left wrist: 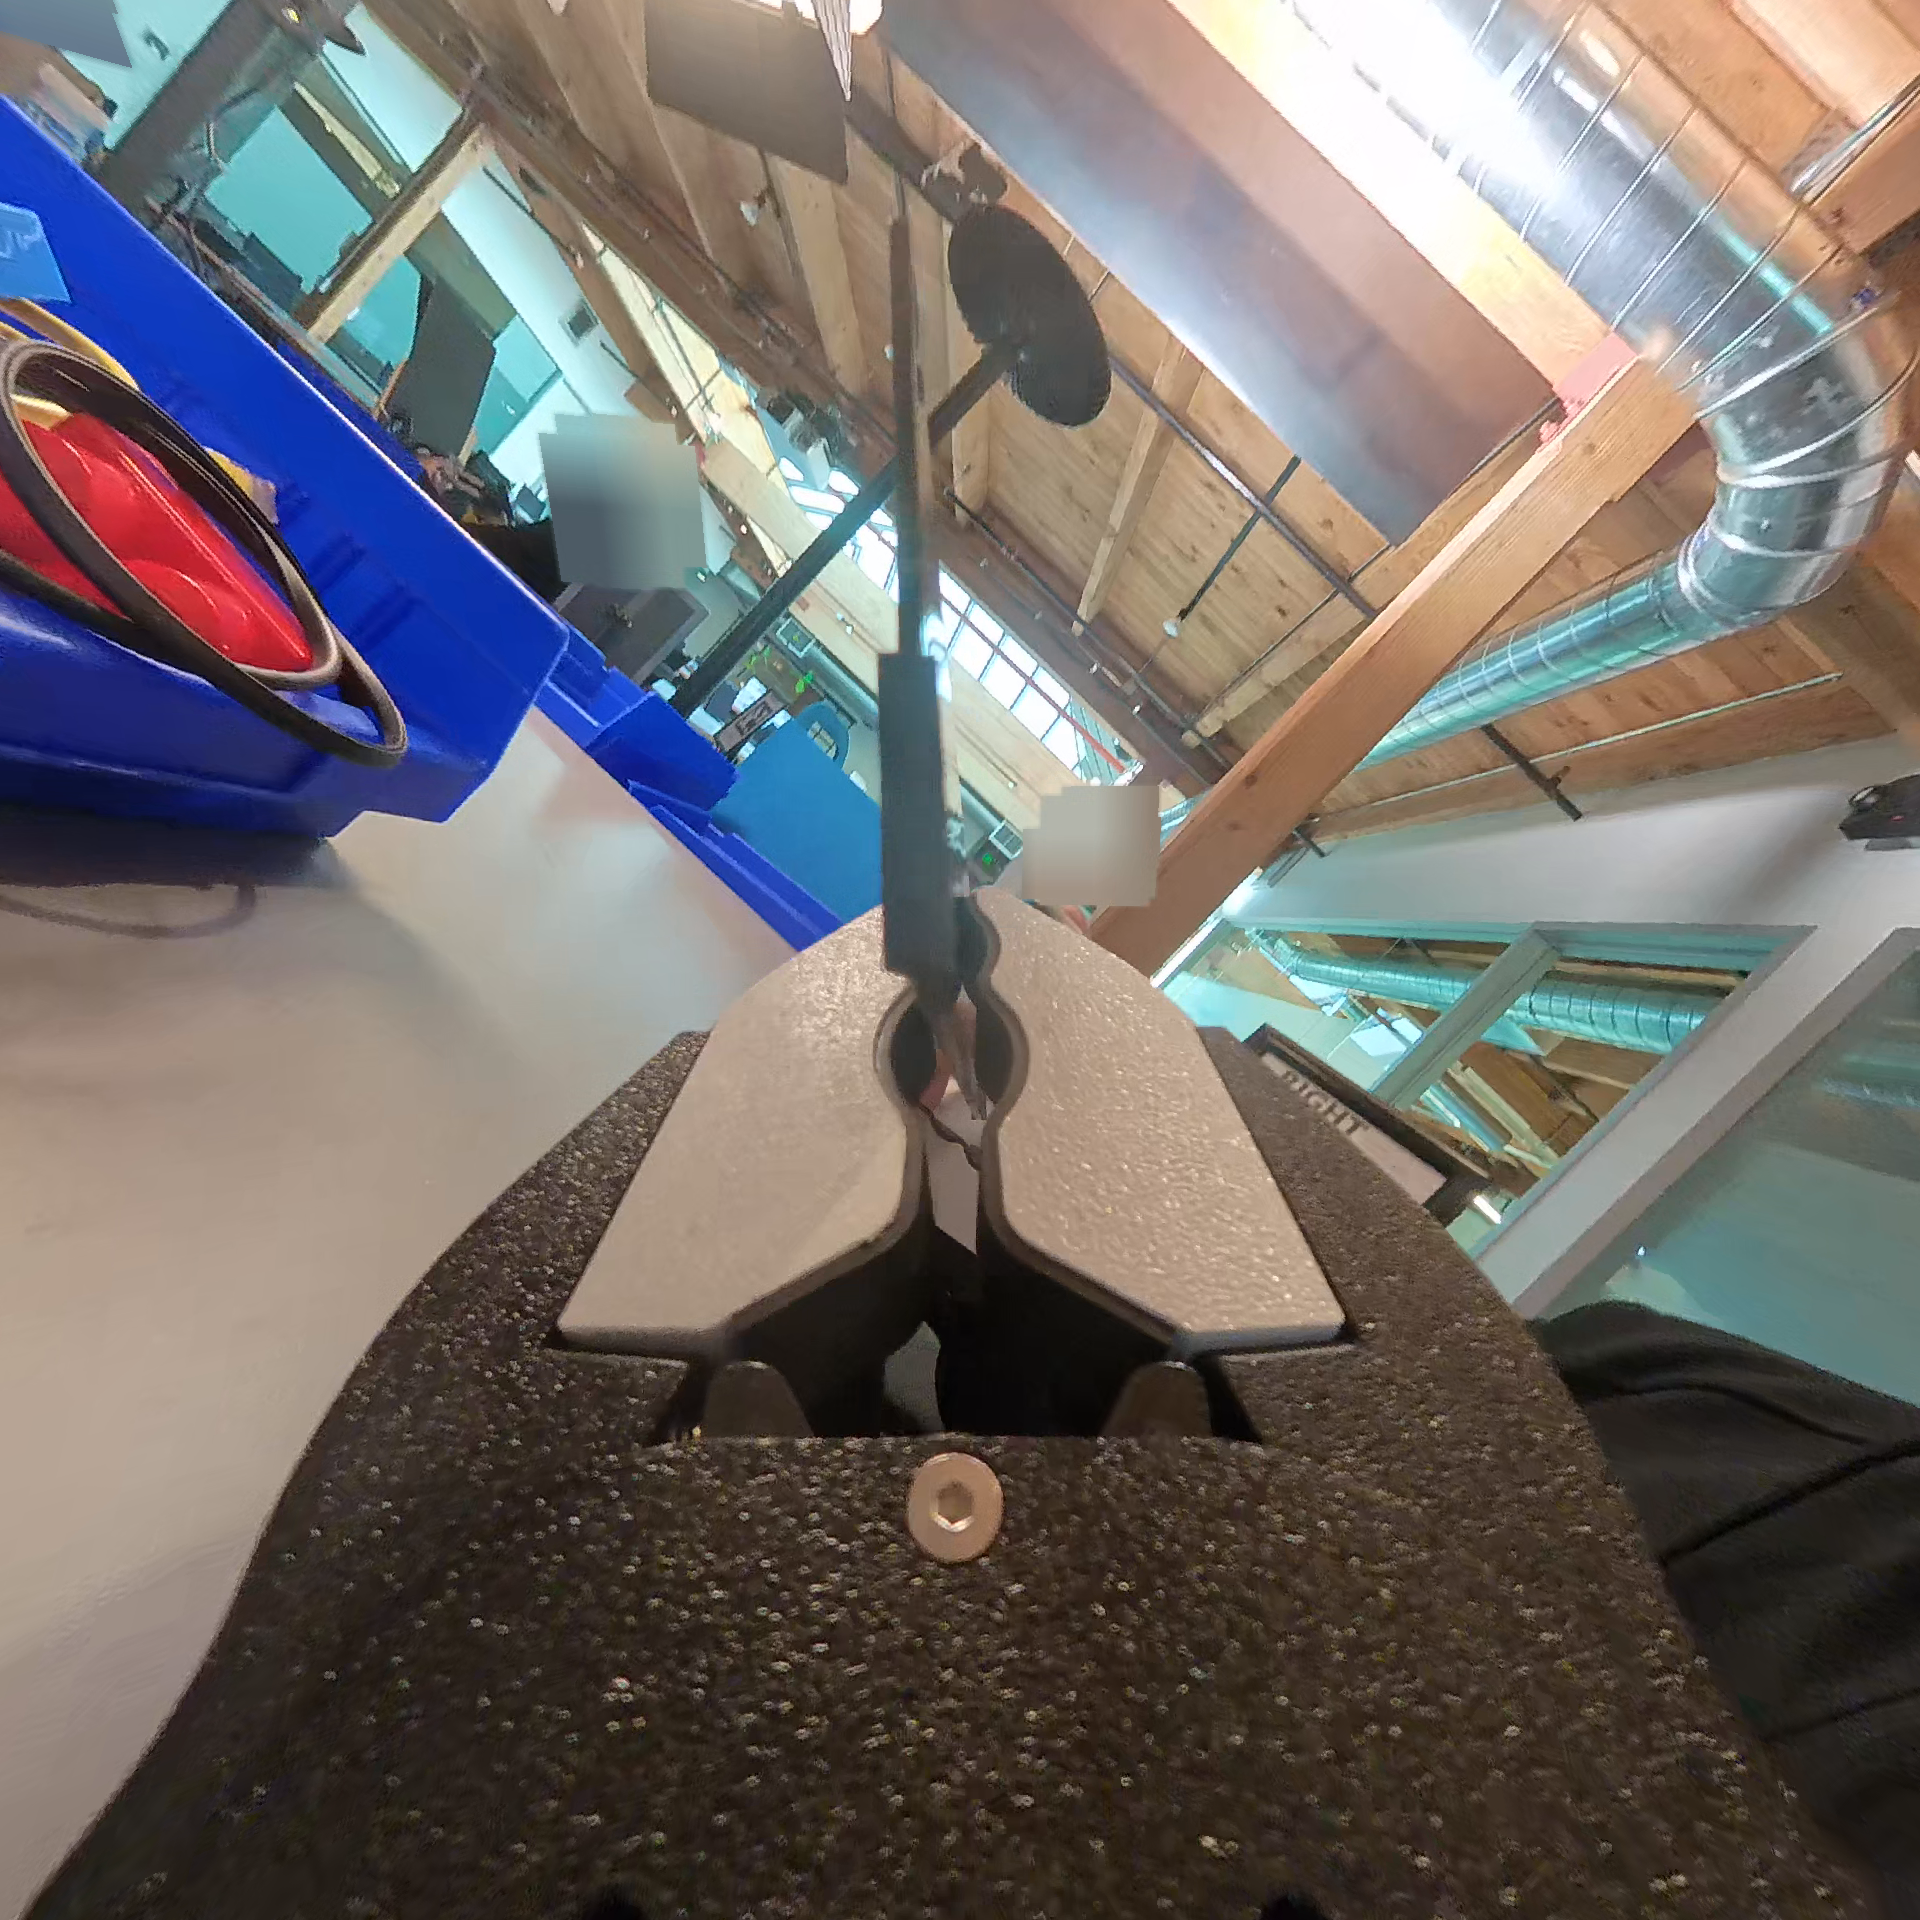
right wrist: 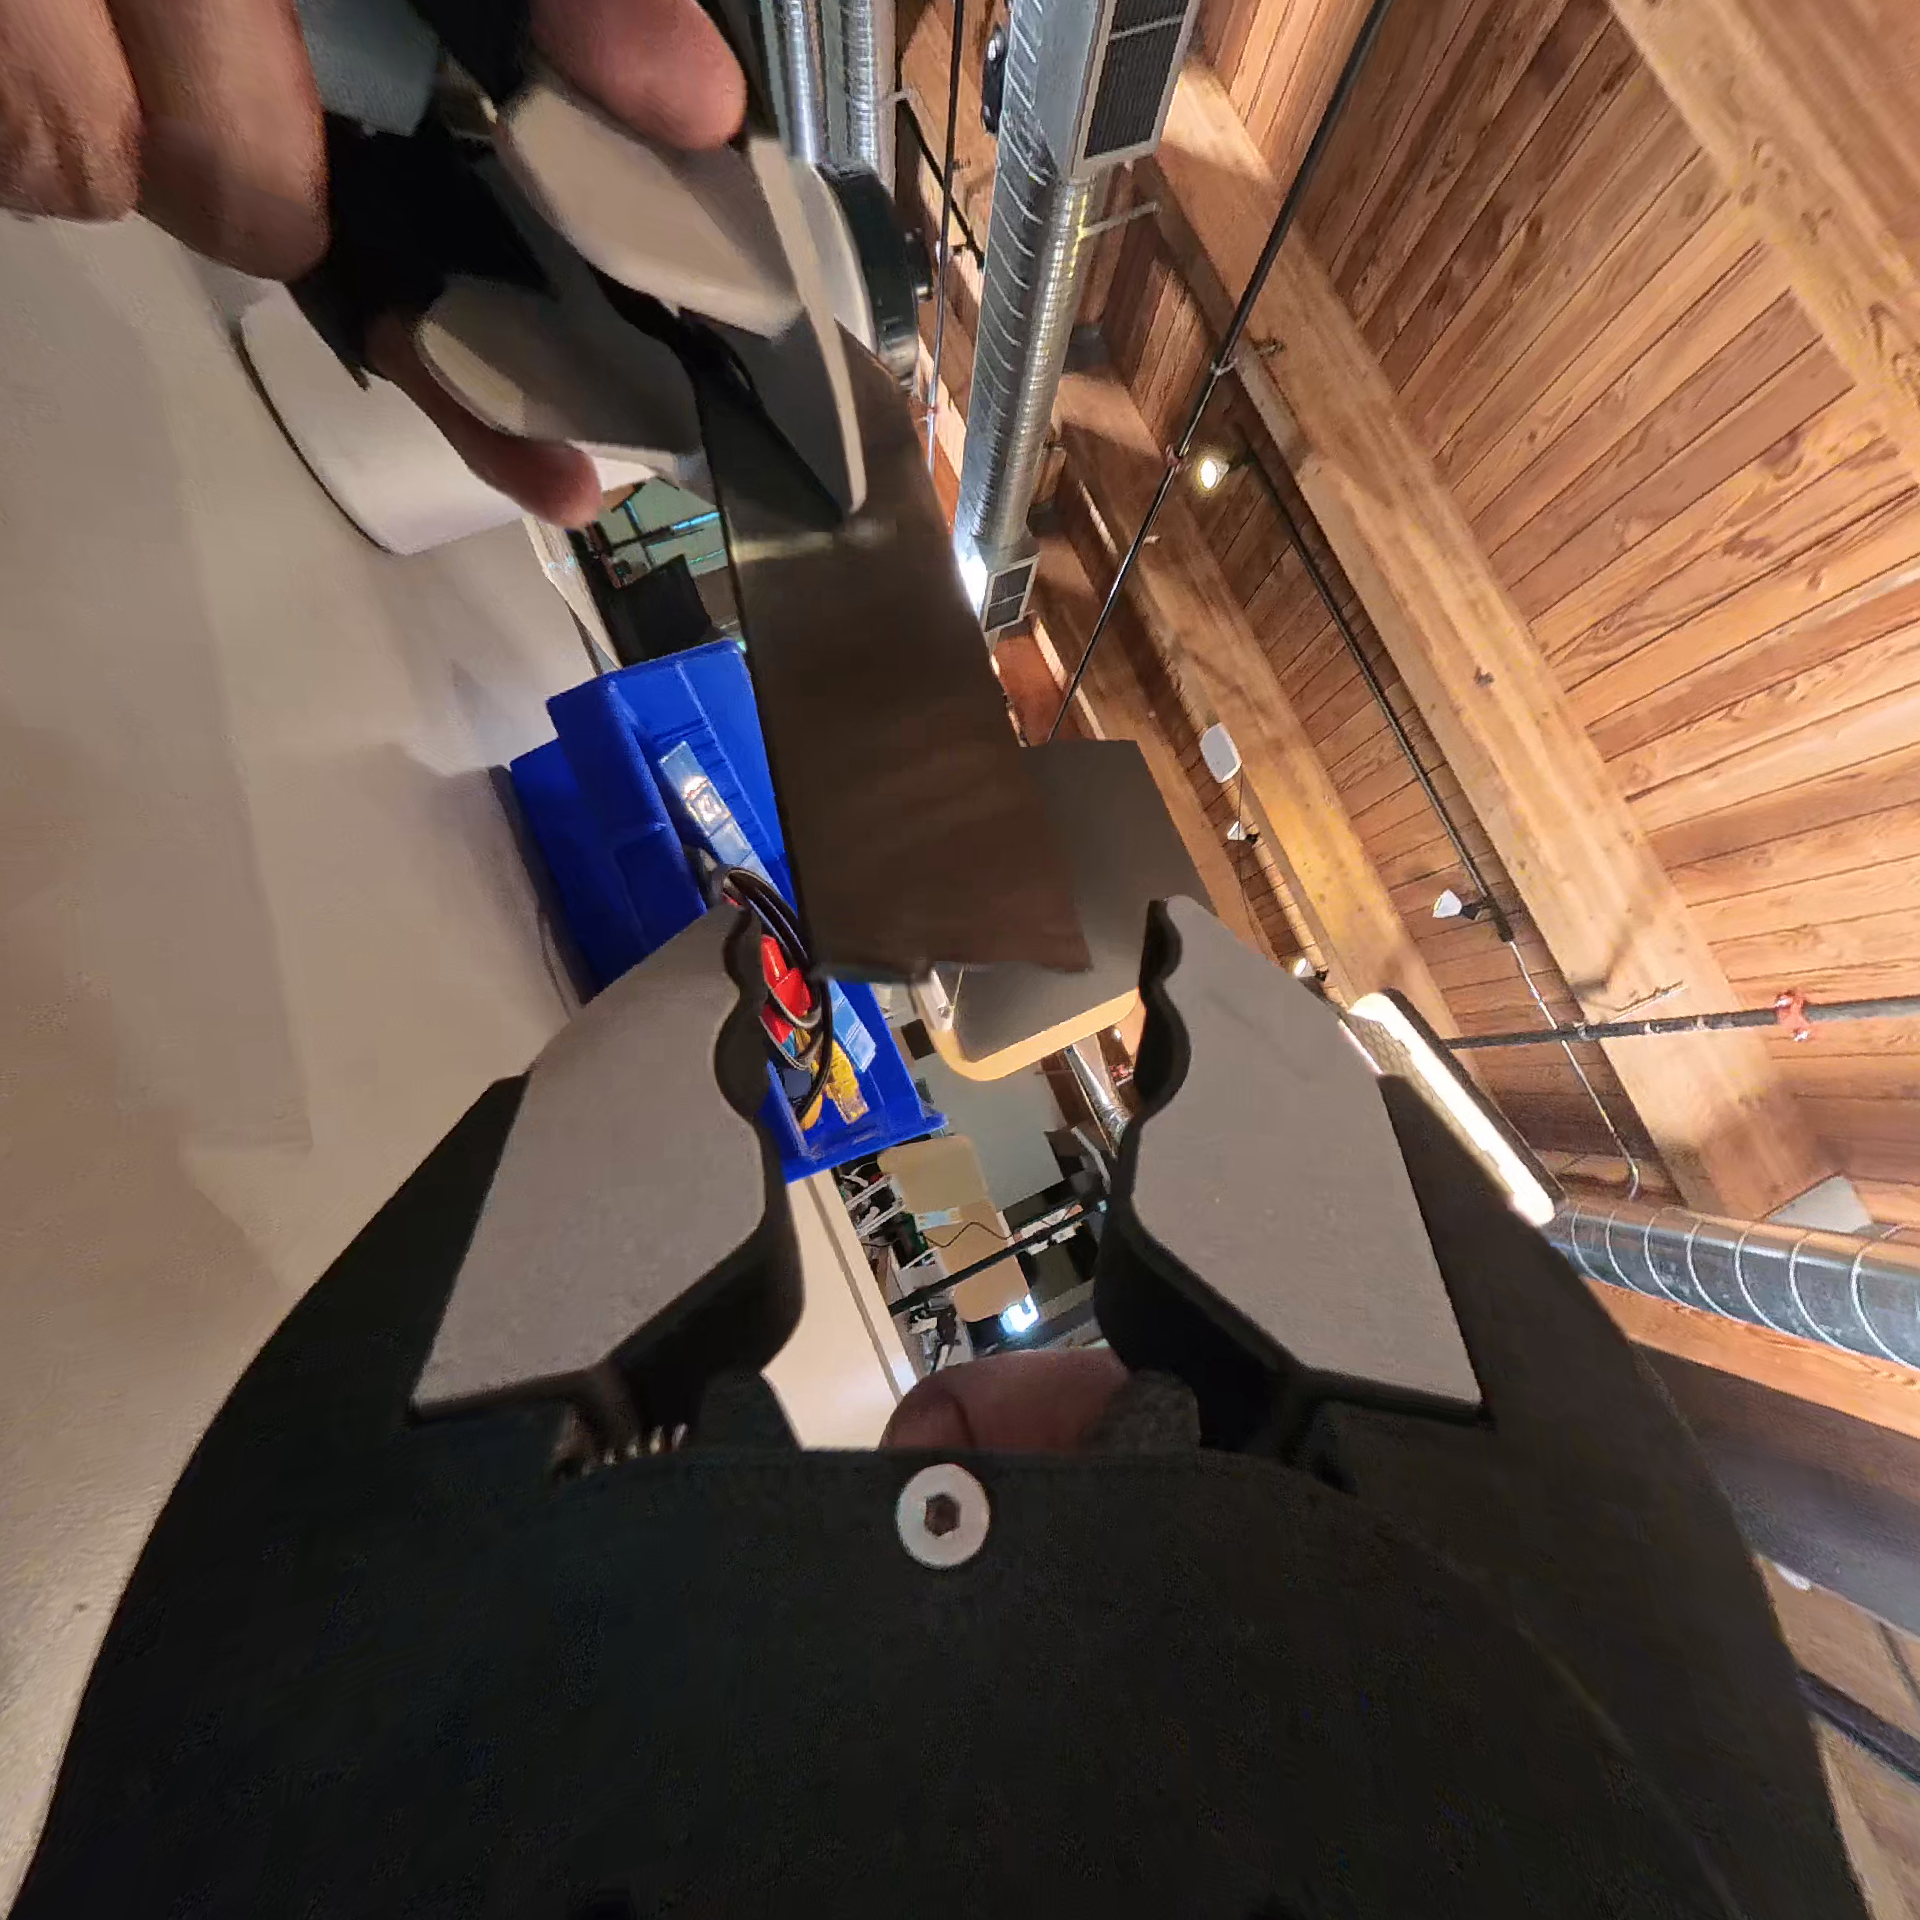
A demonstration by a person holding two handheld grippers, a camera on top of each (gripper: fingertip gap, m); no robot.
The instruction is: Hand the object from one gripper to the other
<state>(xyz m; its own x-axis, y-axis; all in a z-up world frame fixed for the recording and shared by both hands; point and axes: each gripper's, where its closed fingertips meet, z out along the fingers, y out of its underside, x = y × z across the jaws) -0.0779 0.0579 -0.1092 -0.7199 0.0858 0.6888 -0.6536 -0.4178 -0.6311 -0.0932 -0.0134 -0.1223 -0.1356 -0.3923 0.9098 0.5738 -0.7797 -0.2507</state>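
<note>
Under a ceiling of wooden planks and beams point(right wrist: 1558, 520), with silver spiral ducts point(left wrist: 1766, 499) running along it, a pale matte tabletop point(left wrist: 260, 1091) fills the lower left of the left wrist view. Glass partitions line the room's far side.

Blue plastic bins point(left wrist: 416, 582) stand on the table. The nearest one carries a pale blue sticker on its wall and holds a red part point(left wrist: 156, 540) with a black ring point(left wrist: 260, 623) looped around it. In the right wrist view a blue bin point(right wrist: 623, 810), also stickered, contains black, red and yellow cables point(right wrist: 800, 997).

The left gripper point(left wrist: 961, 997) is clenched on the lower end of a thin, flat, dark object point(left wrist: 914, 790), seen edge-on and rising upright from between its fingers. The right wrist view shows that same flat dark object point(right wrist: 894, 748) as a broad strip hanging from the left gripper point(right wrist: 790, 416), which a hand point(right wrist: 312, 125) grips. The strip's free end reaches just in front of the right gripper point(right wrist: 940, 956), whose fingers are spread wide and apart from it
</note>
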